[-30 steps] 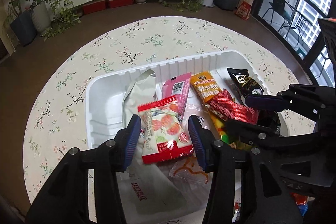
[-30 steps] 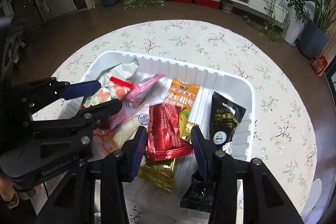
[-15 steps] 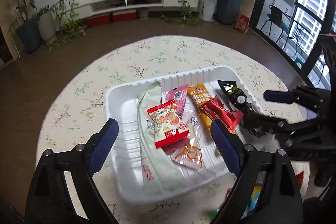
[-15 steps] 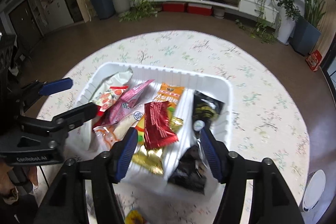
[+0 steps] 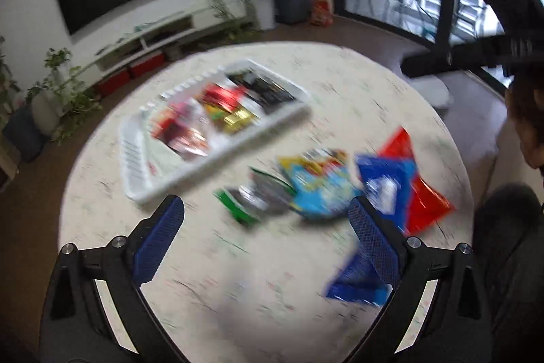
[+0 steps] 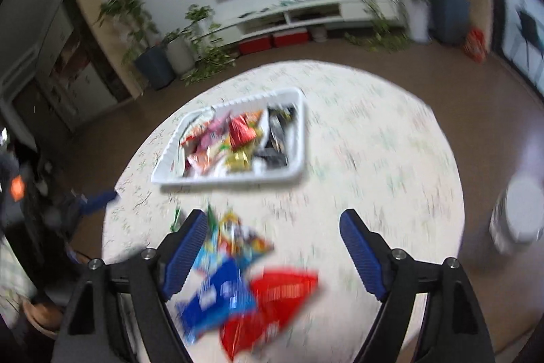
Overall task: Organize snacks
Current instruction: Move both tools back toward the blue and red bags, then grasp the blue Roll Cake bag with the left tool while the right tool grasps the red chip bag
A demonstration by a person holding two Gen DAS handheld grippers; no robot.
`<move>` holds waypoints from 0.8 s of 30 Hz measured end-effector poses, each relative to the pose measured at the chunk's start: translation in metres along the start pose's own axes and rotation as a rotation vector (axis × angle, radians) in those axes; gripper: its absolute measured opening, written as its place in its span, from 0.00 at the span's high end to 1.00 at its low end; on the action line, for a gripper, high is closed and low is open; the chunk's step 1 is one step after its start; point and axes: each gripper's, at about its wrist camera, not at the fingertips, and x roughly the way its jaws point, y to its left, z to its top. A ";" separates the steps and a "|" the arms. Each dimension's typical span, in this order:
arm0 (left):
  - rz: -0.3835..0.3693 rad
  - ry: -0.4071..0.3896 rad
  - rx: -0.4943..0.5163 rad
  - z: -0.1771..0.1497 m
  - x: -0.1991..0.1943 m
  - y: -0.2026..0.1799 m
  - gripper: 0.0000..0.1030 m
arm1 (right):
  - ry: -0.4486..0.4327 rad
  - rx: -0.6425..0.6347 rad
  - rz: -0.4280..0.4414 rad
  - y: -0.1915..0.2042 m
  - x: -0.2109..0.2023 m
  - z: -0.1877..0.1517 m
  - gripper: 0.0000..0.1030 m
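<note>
A white tray (image 5: 142, 193) (image 6: 299, 121) holding several snack packets sits on the round floral table. Loose packets lie on the table in front of it: a light blue and yellow bag (image 5: 319, 186) (image 6: 234, 237), a dark blue bag (image 5: 387, 189) (image 6: 221, 298), a red bag (image 5: 425, 193) (image 6: 278, 301) and a green and silver packet (image 5: 251, 199). My left gripper (image 5: 268, 244) is wide open and empty, high above the table. My right gripper (image 6: 275, 254) is wide open and empty, above the loose bags. Both views are motion blurred.
The round table (image 6: 391, 165) with a floral cloth stands on a brown floor. A white stool (image 6: 523, 210) stands to its right. Plants and a low TV shelf (image 6: 292, 12) line the far wall. A person (image 5: 523, 138) is at the right edge.
Both grippers have let go of their packets in the tray, opened wide and pulled up and back. The tray is now far off and the loose bags on the table have come into view.
</note>
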 end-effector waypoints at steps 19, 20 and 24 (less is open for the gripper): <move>-0.157 0.088 -0.052 -0.014 0.033 -0.055 0.16 | 0.068 0.065 0.027 -0.005 -0.007 -0.064 0.20; -0.178 0.101 -0.062 -0.014 0.035 -0.053 0.30 | 0.069 0.073 0.028 -0.006 -0.007 -0.065 0.20; -0.201 0.138 -0.054 -0.017 0.043 -0.053 0.51 | 0.072 0.084 0.026 -0.010 -0.006 -0.066 0.20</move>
